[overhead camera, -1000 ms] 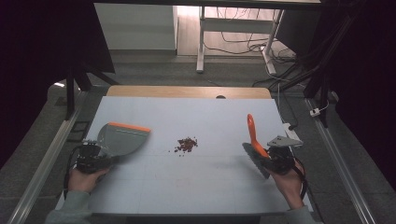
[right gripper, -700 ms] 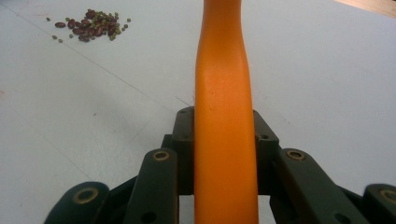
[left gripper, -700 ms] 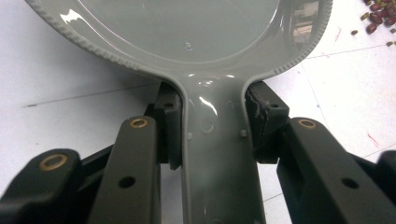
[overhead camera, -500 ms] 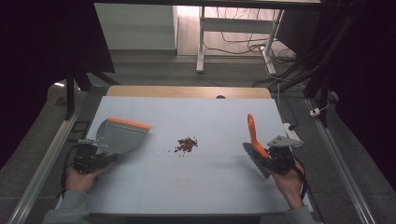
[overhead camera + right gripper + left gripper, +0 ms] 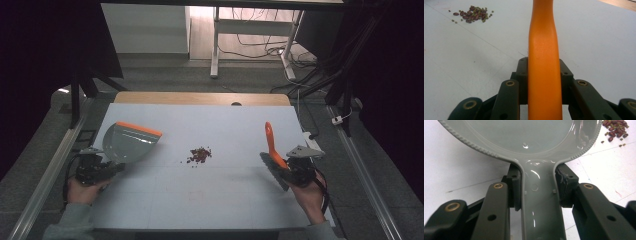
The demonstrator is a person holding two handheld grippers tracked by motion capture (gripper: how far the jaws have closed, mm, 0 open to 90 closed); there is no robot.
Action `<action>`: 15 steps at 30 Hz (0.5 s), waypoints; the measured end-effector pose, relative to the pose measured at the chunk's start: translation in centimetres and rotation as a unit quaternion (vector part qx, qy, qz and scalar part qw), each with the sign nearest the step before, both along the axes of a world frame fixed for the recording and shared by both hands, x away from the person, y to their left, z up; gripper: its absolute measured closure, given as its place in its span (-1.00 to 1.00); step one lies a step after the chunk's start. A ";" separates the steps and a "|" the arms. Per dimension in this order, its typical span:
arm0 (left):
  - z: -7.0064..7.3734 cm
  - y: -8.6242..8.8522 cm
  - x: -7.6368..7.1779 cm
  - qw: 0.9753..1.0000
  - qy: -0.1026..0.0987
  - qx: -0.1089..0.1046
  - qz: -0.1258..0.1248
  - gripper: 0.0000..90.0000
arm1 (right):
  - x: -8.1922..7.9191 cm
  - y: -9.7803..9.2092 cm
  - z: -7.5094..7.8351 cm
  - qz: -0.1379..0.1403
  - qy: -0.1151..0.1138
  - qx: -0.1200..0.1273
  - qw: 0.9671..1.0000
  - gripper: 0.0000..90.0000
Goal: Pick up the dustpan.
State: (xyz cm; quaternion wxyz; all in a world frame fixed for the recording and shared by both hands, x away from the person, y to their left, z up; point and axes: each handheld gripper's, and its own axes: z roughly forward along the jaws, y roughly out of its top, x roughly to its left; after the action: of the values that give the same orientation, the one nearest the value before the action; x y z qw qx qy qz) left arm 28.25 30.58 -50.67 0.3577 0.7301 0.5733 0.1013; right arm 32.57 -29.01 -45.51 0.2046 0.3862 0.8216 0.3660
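Note:
A grey dustpan [image 5: 131, 141] with an orange front edge sits at the table's left. My left gripper [image 5: 106, 169] is shut on its handle [image 5: 539, 202], and the pan [image 5: 524, 135] spreads out beyond the jaws. A small pile of dark red and green beans [image 5: 200, 155] lies mid-table, and shows as beans [image 5: 615, 127] past the pan's right rim. At the right, my right gripper [image 5: 286, 172] is shut on a brush with an orange handle [image 5: 270, 140] and grey bristles [image 5: 272, 167]. The handle [image 5: 544, 62] runs up between the jaws, with the beans [image 5: 471, 15] far off to the left.
The table has a white top [image 5: 220, 200] with faint grid lines and a wooden strip [image 5: 200, 98] along the far edge. Metal rails [image 5: 50, 165] run down both sides. A cable box [image 5: 311, 136] sits at the right edge.
My left gripper has shifted slightly left with the dustpan. The right gripper and brush have stayed in place.

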 end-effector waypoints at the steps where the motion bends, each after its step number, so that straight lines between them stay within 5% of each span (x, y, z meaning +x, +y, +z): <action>1: 0.0 0.0 0.0 1.000 -0.003 0.000 -0.002 0.37 | 0.0 0.0 0.0 0.000 -0.001 0.000 1.000 0.57; 15: 1.2 -0.1 -0.1 0.997 -0.038 0.001 -0.061 0.37 | -0.1 0.1 0.1 -0.001 -0.003 0.005 1.000 0.57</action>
State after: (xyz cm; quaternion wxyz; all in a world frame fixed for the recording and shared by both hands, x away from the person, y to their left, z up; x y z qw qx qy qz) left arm 28.12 30.53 -49.45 0.3838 0.7599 0.5135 0.1075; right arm 32.43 -28.86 -45.43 0.2052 0.3869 0.8191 0.3706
